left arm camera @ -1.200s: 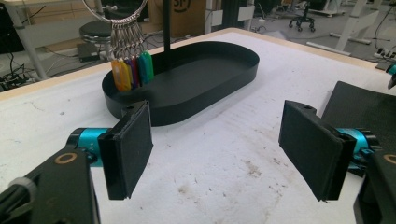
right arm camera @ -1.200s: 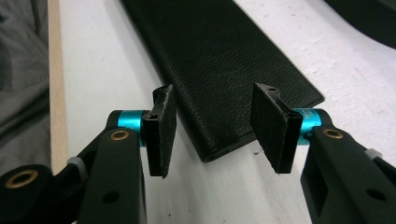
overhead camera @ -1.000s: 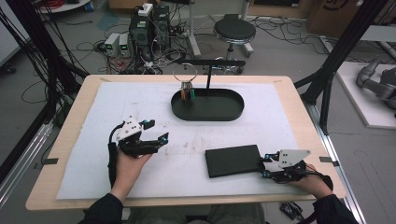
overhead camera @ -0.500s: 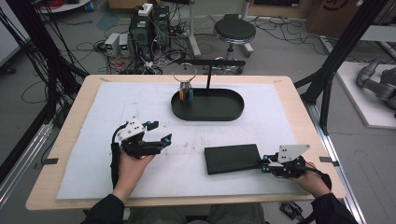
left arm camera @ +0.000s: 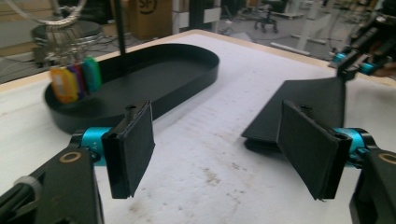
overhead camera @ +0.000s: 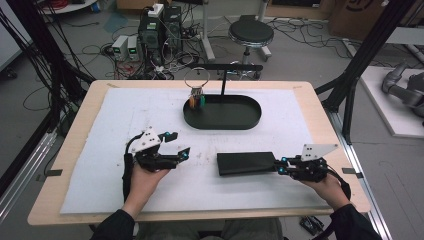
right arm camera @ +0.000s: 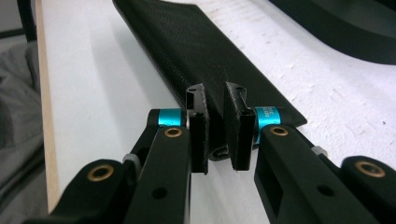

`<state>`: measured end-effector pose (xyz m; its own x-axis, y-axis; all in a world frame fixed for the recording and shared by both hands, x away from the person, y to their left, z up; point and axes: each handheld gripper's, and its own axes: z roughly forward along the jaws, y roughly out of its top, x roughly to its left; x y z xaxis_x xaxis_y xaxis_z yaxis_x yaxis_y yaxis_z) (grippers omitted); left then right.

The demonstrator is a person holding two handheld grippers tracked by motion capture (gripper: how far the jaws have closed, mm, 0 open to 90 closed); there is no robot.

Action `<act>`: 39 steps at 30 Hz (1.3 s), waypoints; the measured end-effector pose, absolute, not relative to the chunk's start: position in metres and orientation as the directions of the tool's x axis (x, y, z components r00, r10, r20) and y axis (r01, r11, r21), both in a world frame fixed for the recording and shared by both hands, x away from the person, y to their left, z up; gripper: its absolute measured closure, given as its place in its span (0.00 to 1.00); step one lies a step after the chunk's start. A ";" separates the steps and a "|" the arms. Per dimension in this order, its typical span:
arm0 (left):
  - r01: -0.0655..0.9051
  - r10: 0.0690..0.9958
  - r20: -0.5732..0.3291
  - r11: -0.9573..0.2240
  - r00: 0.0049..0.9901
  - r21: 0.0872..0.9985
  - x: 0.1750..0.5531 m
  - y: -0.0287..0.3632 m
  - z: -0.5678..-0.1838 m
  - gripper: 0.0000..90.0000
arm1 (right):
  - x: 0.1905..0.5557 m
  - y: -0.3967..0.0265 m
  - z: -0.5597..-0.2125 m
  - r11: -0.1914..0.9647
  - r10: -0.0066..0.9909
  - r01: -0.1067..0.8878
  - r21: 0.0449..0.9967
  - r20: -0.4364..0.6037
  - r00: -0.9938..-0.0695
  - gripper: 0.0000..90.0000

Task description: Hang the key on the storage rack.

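So the right gripper (right arm camera: 216, 126) is clamped onto the near end of a flat black pouch (right arm camera: 196, 51), the kind with a grainy leather-ish texture. In the right gripper view its jaws have just finished closing, and the edge of the pouch is squeezed between the two pads. From the high view, that right gripper (overhead camera: 281, 165) sits low over the surface (overhead camera: 310, 95) at the person's right, pinching the right-hand short edge of the black pouch (overhead camera: 246, 163), which lies flat on the white mat (overhead camera: 145, 110), stretched out toward the middle.

The left gripper (overhead camera: 179, 145) is over on the other side, jaws spread wide with nothing between them, held a bit above the mat and well apart from the pouch. In the left gripper view its two pads (left arm camera: 133, 144) stand far apart, and past them you can see the pouch (left arm camera: 303, 105) with the other gripper on its far end.

Farther back, in the middle of the mat, there's a black oval tray (overhead camera: 250, 122) with a thin post rising from it. A wire ring with some coloured tags (overhead camera: 196, 100) (orange, purple, green) hangs at the tray's left end.
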<state>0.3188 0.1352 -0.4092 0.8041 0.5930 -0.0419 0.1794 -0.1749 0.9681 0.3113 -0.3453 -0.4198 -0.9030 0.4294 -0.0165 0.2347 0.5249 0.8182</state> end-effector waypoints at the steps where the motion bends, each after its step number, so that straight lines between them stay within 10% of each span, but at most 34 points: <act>1: 0.178 0.583 -0.041 -0.180 0.811 0.967 0.319 0.132 -0.410 0.32 | 0.312 -0.345 -0.419 0.516 0.436 0.239 0.822 -0.012 -0.900 0.91; 39: 0.005 0.297 0.153 -0.470 0.943 0.883 0.320 0.035 -0.435 0.41 | 0.321 -0.344 -0.410 0.409 0.534 0.308 0.859 0.049 -0.844 0.94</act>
